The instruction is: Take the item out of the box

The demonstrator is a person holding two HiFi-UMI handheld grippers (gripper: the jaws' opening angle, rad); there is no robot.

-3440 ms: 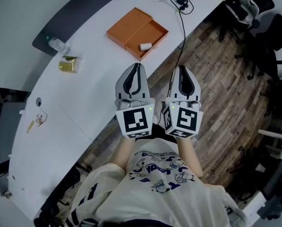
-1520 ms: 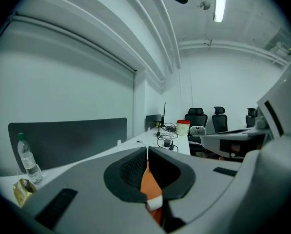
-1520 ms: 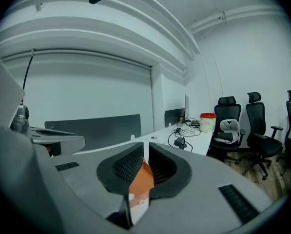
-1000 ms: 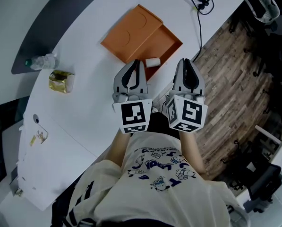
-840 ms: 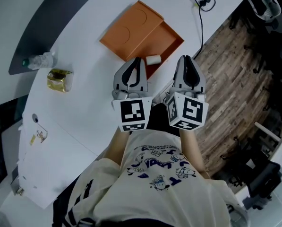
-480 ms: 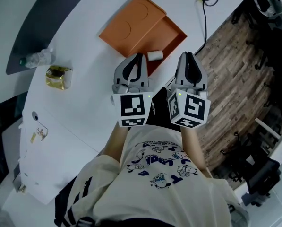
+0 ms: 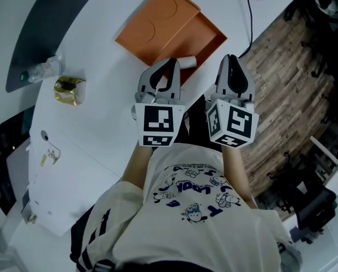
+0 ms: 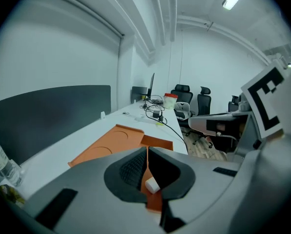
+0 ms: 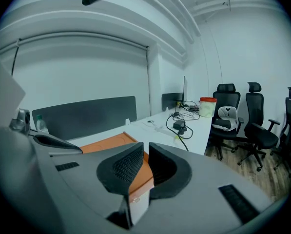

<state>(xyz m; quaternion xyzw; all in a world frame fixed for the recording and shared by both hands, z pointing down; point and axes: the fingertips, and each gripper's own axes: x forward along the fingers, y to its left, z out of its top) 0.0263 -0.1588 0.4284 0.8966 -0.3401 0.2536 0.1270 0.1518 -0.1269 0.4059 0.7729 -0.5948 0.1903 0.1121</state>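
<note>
An open orange box (image 7: pixel 157 24) lies on the white table (image 7: pixel 101 106), its lid flat at the left and its tray at the right. A small white item (image 7: pixel 188 62) rests in the tray's near corner. My left gripper (image 7: pixel 170 62) is shut and empty, its tips over the tray's near edge just left of the item. In the left gripper view the item (image 8: pixel 151 184) shows below the shut gripper (image 8: pixel 146 152), with the box (image 8: pixel 106 147) beyond. My right gripper (image 7: pixel 231 58) is shut and empty, to the right of the box by the table's edge. The right gripper view has the box (image 9: pixel 106 143) behind the gripper (image 9: pixel 145 150).
A plastic bottle (image 7: pixel 41 71) and a gold packet (image 7: pixel 67 90) lie at the table's left. A dark divider panel (image 7: pixel 38 33) runs behind them. A black cable (image 7: pixel 251 16) hangs over the table's far edge. Office chairs (image 9: pixel 252 126) stand on the wooden floor (image 7: pixel 287 84) at the right.
Both grippers have moved forward and lower toward the box. The left tips now reach the tray's near edge beside the white item. Both stay shut.
</note>
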